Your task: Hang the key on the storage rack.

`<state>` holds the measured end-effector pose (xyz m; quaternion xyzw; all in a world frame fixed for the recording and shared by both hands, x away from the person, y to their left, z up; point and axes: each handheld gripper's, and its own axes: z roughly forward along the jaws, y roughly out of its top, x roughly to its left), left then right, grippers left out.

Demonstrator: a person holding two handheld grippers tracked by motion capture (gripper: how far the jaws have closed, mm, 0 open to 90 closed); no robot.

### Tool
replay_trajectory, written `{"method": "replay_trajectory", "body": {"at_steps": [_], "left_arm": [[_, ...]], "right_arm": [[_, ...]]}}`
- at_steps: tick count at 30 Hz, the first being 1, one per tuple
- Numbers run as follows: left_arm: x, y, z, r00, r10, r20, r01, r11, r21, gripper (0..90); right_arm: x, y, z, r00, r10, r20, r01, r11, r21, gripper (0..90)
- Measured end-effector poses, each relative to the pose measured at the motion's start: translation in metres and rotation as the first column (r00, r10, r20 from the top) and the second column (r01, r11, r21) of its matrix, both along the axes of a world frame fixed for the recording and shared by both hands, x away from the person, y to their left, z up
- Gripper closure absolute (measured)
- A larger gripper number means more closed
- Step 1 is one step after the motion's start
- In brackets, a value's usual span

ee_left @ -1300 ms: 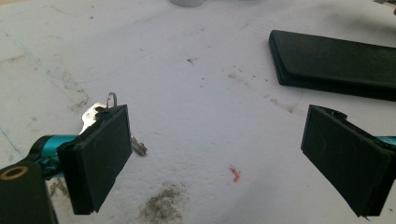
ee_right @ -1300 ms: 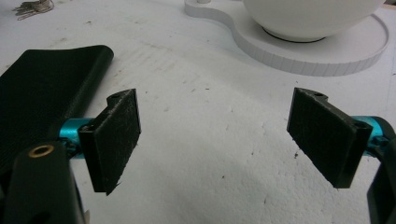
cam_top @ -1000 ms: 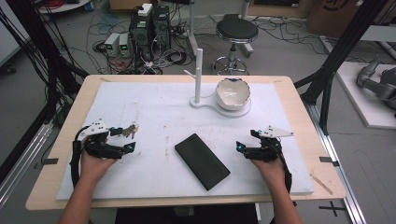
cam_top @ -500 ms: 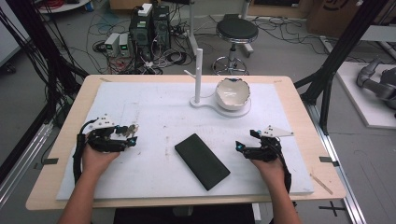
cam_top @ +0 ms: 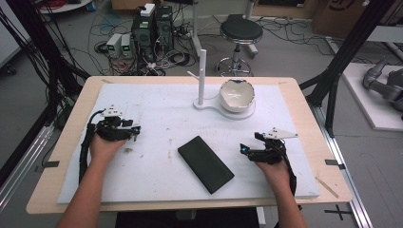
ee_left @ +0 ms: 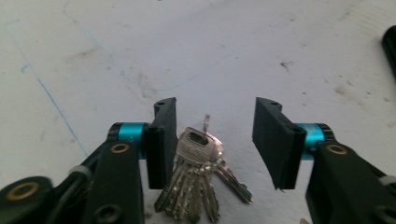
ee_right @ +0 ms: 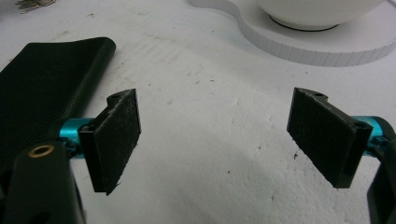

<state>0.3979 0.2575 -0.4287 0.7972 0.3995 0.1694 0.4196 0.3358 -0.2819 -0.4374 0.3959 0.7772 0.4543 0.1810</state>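
At the left of the white surface [cam_top: 157, 118], the left tongs [ee_left: 215, 140] sit low over a bunch of keys [ee_left: 198, 179] that lies flat on the sheet. The jaws have just been closing and now stand at a middling gap, with the keys between them: the key heads lie against the inner face of one pad, while the other pad is apart from the bunch, so nothing is pinched yet. To do this grasp well, the tongs would best be shifted a little so the bunch sits midway between the pads, then closed on the thick cluster of heads near the ring rather than on the splayed blades, which would likely fan out and slip. Keeping the pad tips down against the sheet should stop the flat keys from sliding under a pad. Further right, a flat black case [cam_top: 206, 164] lies slantwise near the middle of the surface, and beyond it, at the far side, stand a white peg stand [cam_top: 201, 78] and a white bowl [cam_top: 236, 95] on a shared base. At the right, the right tongs [ee_right: 219, 140] hover with jaws wide and nothing between them, the case just beside one jaw.
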Motion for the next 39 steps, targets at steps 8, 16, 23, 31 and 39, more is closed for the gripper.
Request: {"method": "replay_trajectory", "body": {"at_steps": [8,16,23,31,39], "left_arm": [[0.005,-0.003,-0.005,0.9998,-0.015,-0.01,0.015,0.9996,0.022,64.6],[0.01,-0.007,-0.009,0.9994,-0.034,-0.004,0.034,0.9978,0.058,79.9],[0.008,-0.007,-0.003,0.9994,-0.034,0.0,0.034,0.9983,0.047,88.0],[-0.003,-0.011,0.037,0.9943,-0.081,0.069,0.084,0.9956,-0.04,88.2],[-0.005,-0.041,0.091,0.9768,-0.16,0.142,0.168,0.9848,-0.045,88.1]], "right_arm": [[0.001,0.0,-0.001,1.0,0.0,-0.002,0.0,1.0,-0.004,17.6],[0.0,0.0,-0.001,1.0,-0.002,-0.002,0.002,1.0,-0.006,17.7],[0.0,0.001,0.0,1.0,-0.005,-0.006,0.005,1.0,-0.005,17.7],[0.0,0.001,0.0,1.0,0.0,-0.004,0.0,1.0,-0.01,17.7],[-0.001,0.001,0.0,1.0,-0.002,-0.003,0.002,1.0,-0.002,17.6]]}}
